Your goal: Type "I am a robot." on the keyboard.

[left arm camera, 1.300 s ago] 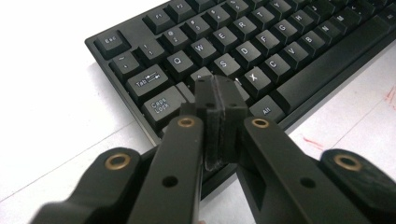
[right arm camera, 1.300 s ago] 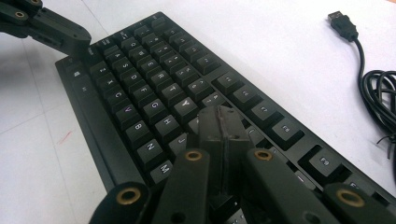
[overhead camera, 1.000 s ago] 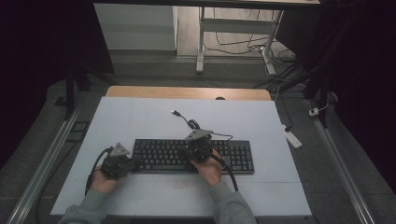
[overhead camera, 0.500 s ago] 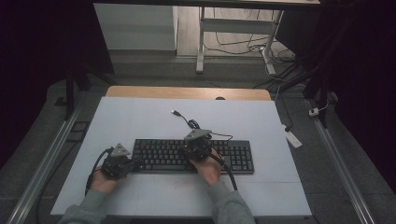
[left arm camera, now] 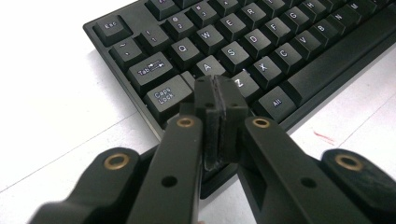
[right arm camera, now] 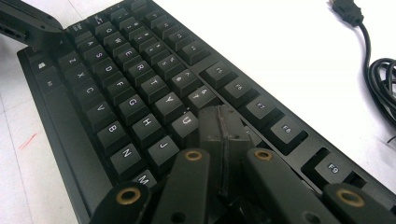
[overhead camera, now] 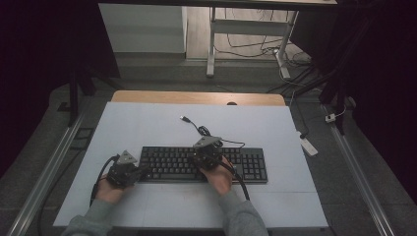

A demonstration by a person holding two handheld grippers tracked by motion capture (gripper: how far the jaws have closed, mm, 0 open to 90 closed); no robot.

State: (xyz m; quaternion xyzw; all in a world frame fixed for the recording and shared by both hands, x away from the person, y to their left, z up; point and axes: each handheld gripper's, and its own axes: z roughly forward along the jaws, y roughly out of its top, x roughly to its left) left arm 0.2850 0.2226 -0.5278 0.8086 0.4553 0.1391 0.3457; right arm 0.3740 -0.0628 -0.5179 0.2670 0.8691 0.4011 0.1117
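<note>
A black keyboard [overhead camera: 246,167] lies across the middle of the white table [overhead camera: 147,128]. My left gripper [overhead camera: 141,171] is at its left end, shut with nothing between its jaws. In the left gripper view its tips [left arm camera: 219,91] hover over the keyboard [left arm camera: 261,51] near the Z and Caps Lock keys. My right gripper [overhead camera: 205,151] is over the middle of the keyboard, also shut and holding nothing. In the right gripper view its tips [right arm camera: 222,119] rest at the keys just right of U on the keyboard [right arm camera: 126,93]. The left gripper's jaw [right arm camera: 28,23] shows at the keyboard's far corner.
The keyboard's black cable [overhead camera: 204,132] coils behind it and ends in a loose USB plug [overhead camera: 184,118], also visible as a USB plug [right arm camera: 348,11] in the right gripper view. A white block [overhead camera: 307,145] lies off the table's right edge. Metal rails [overhead camera: 49,167] run along both sides.
My right gripper has come down slightly and toward the person over the keys. The left gripper has stayed where it was.
</note>
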